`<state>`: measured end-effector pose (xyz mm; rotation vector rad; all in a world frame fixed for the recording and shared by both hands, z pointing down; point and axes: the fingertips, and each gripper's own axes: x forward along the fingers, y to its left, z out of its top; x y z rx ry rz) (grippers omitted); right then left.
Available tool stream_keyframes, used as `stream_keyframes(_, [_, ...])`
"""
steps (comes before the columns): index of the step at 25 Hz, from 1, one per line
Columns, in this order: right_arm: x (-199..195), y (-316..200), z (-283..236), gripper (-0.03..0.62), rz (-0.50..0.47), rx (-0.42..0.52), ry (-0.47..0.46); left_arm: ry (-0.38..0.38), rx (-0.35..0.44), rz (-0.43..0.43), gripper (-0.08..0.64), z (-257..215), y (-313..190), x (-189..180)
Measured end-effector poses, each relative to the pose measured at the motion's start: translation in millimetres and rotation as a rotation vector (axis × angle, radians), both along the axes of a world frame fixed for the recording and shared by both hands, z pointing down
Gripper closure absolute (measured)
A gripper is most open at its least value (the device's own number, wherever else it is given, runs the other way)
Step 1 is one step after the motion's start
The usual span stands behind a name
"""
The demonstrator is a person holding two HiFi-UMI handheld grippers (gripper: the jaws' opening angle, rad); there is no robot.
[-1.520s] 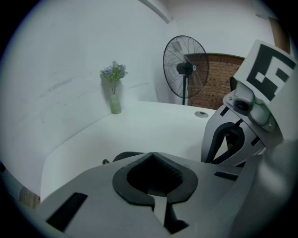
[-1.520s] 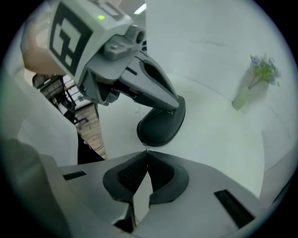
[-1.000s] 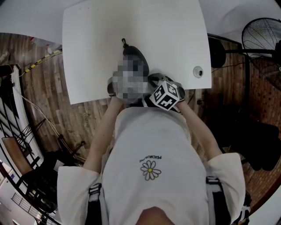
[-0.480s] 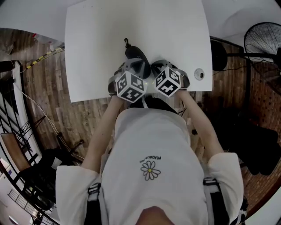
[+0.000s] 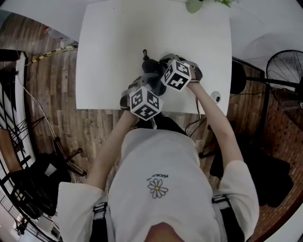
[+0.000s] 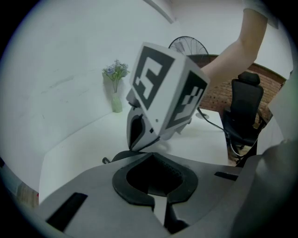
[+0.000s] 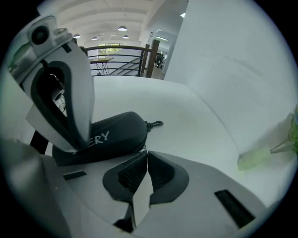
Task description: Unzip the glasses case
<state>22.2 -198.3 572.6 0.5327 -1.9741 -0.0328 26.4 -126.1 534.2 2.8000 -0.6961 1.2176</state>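
A dark zipped glasses case lies near the front middle of the white table, with a small clip at its far end. My left gripper is shut, and its tips bear down on the case's near end. Nothing shows between its pads. My right gripper is shut at the case's right side. In the right gripper view its tips touch the seam of the case, and a small dark zipper tab runs into them. The left gripper's fingers stand over the case's other end.
A small vase with flowers stands at the table's far edge. A round cable grommet sits at the front right corner. A fan and a dark chair stand on the wooden floor to the right.
My right gripper has travelled from the table's near edge along the case's right side toward its far end. The left gripper stayed on the case. The head view shifted.
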Motion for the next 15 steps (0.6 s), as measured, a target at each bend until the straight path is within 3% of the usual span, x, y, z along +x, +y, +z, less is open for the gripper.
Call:
stream_keyframes(4, [-2, -14, -2, 0.584, -0.023, 0.027, 0.014, 0.014, -0.101, -0.025, 0.548, 0, -8, -1])
stream_keyframes(7, [28, -21, -13, 0.584, 0.208, 0.062, -0.067, 0.027, -0.162, -0.09, 0.548, -6, -23, -13])
stream_keyframes(10, [61, 0, -16, 0.584, 0.435, 0.024, -0.154, 0.006, -0.137, -0.104, 0.546, -10, -23, -19])
stream_keyframes(15, [54, 68, -6, 0.584, 0.467, -0.055, -0.189, 0.002, -0.094, -0.087, 0.546, -16, -12, -2])
